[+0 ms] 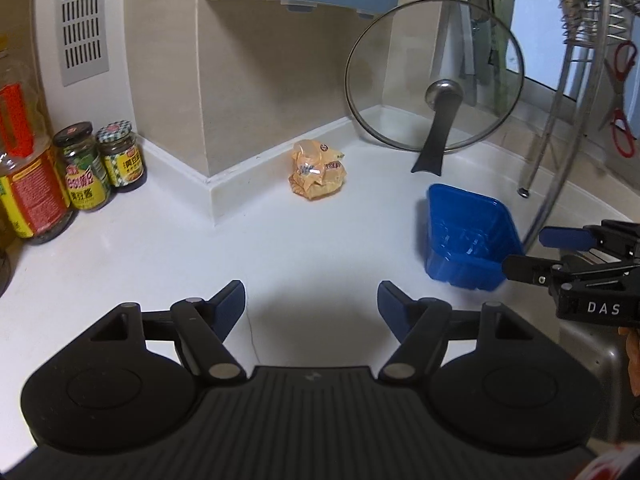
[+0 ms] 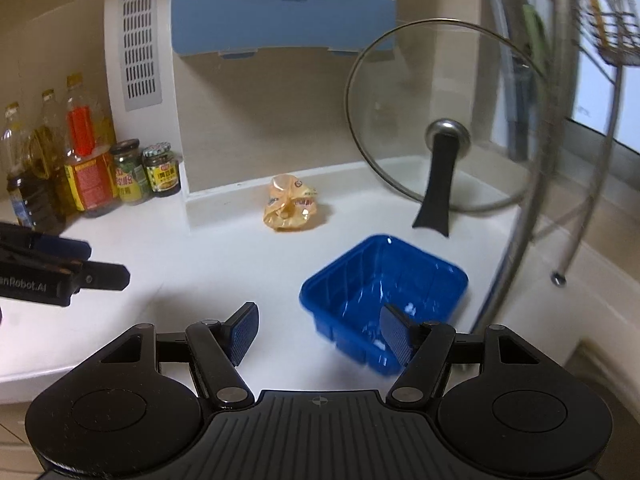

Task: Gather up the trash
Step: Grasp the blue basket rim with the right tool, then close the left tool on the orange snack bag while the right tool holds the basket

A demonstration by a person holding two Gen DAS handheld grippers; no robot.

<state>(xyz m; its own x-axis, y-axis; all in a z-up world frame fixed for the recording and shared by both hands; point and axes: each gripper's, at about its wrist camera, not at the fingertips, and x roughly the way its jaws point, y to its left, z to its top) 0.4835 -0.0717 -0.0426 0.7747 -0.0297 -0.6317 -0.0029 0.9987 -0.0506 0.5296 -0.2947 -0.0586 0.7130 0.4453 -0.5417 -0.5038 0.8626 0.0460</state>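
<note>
White tabletop [image 1: 160, 248] runs under everything you see here. At the far left stand tall oil bottles [image 2: 80, 160] and, just beside them, two small jars [image 1: 100, 164] with patterned lids, all pushed back against the wall. Your left tool [image 1: 311, 304] hangs over bare surface with its blue pads spread wide apart and nothing between them. Further back, near the foot of the tiled wall, the crumpled yellow wrapper [image 1: 318, 176] lies by itself, well apart from both tools. Moving right, the blue plastic tray [image 2: 384, 304] sits tilted on the tabletop in front of the glass pot lid [image 1: 436, 76], which leans upright toward the corner with its black handle pointing down. Your right tool [image 2: 320, 334] is likewise spread wide and holds nothing; in its own view the right pad overlaps the tray's near rim, though you cannot tell whether it touches. At the far right a curved metal rack [image 1: 560, 120] rises, with red-handled scissors [image 1: 622, 100] hanging behind it.
</note>
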